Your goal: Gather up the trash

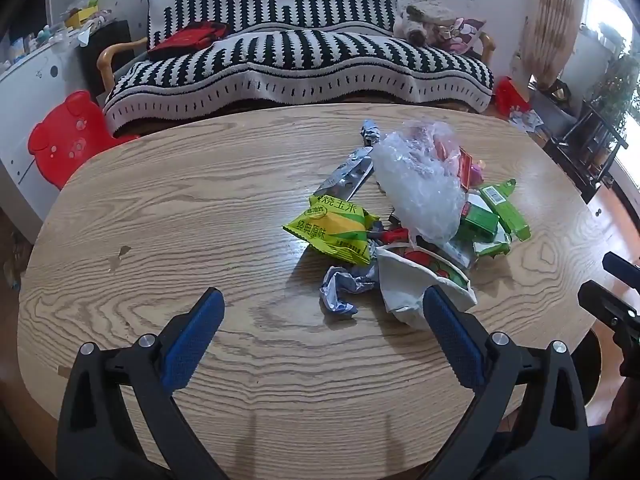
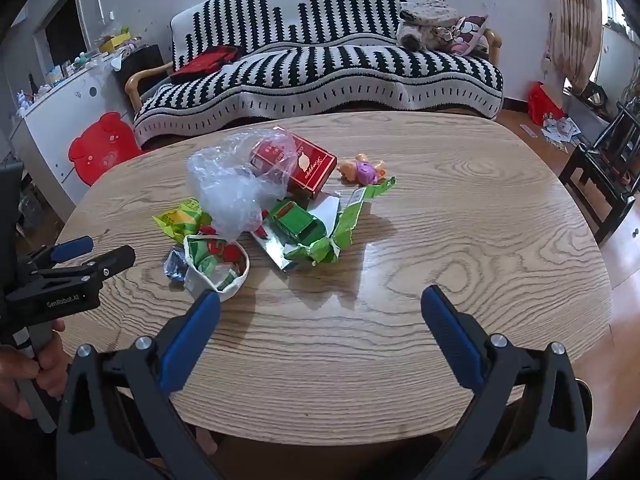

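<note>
A heap of trash lies on the oval wooden table (image 1: 160,216). It holds a crumpled clear plastic bag (image 1: 416,188), a yellow-green snack packet (image 1: 340,232), a crushed white paper cup (image 1: 412,280), a crumpled foil wrapper (image 1: 342,286) and torn green wrappers (image 1: 500,212). From the right wrist view the plastic bag (image 2: 236,188), a red box (image 2: 312,168), a green toy car (image 2: 298,224), the white cup (image 2: 218,268) and a small pink doll (image 2: 362,170) show. My left gripper (image 1: 322,300) hangs open just short of the heap, empty. My right gripper (image 2: 320,300) is open over bare wood.
A black-and-white striped sofa (image 1: 296,56) stands behind the table, with a red cushion (image 1: 188,38) on it. A red bear-shaped chair (image 1: 64,136) sits at the left. Dark wooden chairs (image 2: 604,172) stand at the right. A hand (image 2: 28,372) holds the left gripper's handle.
</note>
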Demonstrator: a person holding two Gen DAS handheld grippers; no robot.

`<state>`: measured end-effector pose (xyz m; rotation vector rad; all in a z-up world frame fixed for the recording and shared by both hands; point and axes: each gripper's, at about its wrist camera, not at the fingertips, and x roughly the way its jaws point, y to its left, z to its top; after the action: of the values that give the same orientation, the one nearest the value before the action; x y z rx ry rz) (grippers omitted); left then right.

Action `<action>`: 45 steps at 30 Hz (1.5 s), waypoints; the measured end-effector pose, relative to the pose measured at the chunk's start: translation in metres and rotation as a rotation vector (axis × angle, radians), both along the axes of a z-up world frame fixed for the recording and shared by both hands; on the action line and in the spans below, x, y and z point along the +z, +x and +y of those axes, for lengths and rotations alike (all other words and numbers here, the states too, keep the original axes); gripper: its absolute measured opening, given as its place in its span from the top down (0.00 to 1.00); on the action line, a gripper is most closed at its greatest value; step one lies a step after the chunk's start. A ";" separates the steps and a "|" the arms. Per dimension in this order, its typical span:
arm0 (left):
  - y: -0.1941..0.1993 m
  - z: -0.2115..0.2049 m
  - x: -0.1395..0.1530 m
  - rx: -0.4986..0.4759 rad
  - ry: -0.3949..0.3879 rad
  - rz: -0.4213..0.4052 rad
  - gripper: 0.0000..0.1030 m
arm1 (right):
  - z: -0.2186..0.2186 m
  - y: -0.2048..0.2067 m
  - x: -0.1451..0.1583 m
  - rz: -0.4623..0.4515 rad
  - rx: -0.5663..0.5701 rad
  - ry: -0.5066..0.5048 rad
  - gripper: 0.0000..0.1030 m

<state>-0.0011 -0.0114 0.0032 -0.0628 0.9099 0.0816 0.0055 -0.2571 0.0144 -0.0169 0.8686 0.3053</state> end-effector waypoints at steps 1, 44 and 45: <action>0.000 0.000 0.000 0.000 0.000 0.000 0.06 | 0.001 0.000 -0.001 -0.004 0.002 -0.001 0.06; -0.003 0.002 0.002 -0.002 -0.001 0.001 0.06 | -0.003 -0.001 0.001 -0.012 -0.009 0.005 0.06; -0.003 0.001 0.002 -0.001 -0.001 0.001 0.06 | -0.003 -0.001 0.001 -0.012 -0.009 0.005 0.06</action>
<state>-0.0041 -0.0099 0.0054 -0.0631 0.9113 0.0797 0.0043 -0.2602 0.0156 -0.0104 0.8562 0.2990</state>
